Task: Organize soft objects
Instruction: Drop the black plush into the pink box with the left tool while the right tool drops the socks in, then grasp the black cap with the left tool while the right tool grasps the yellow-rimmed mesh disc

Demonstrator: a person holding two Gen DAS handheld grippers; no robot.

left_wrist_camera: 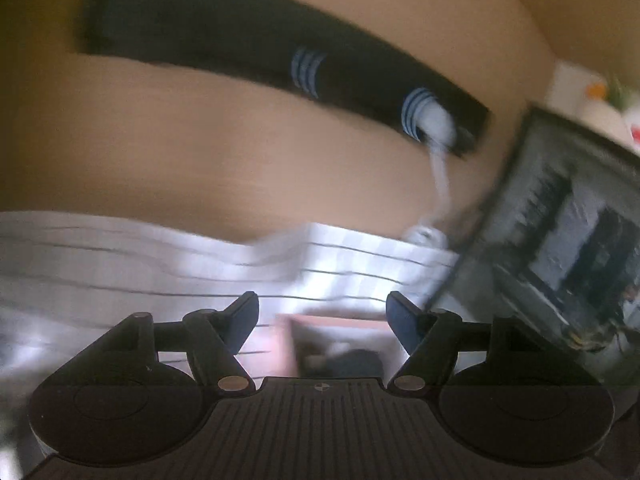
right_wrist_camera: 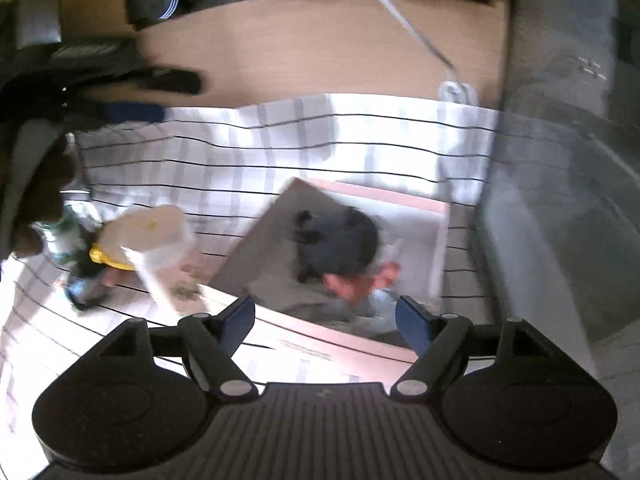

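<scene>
Two claws are seen w/ jaws spread wide, nothing held: right claw (right_wrist_camera: 325, 314) hangs just above the pink box (right_wrist_camera: 400, 196), left claw (left_wrist_camera: 322, 312) is over the checked cloth (left_wrist_camera: 120, 256) w/ the box edge just ahead. Soft objects (right_wrist_camera: 340, 256) (dark plush, pinkish and blue-grey bits; blur hides detail) lie inside the box, partly under its grey flap (right_wrist_camera: 280, 232). More items (right_wrist_camera: 120, 256) (clear packet, yellow-trimmed thing) are left on the cloth to the left, outside the box. Judged next: loose items should be gripped mid-body, lifted clear of the box wall, dropped in w/o snagging the flap, which likely obstructs entry and may need holding back. Farther off, a white cable (right_wrist_camera: 416, 36) runs across the desk (right_wrist_camera: 300, 52) from a black strip (left_wrist_camera: 256, 44); it should be avoided. A dark panel (left_wrist_camera: 560, 240) crowds the right side.
</scene>
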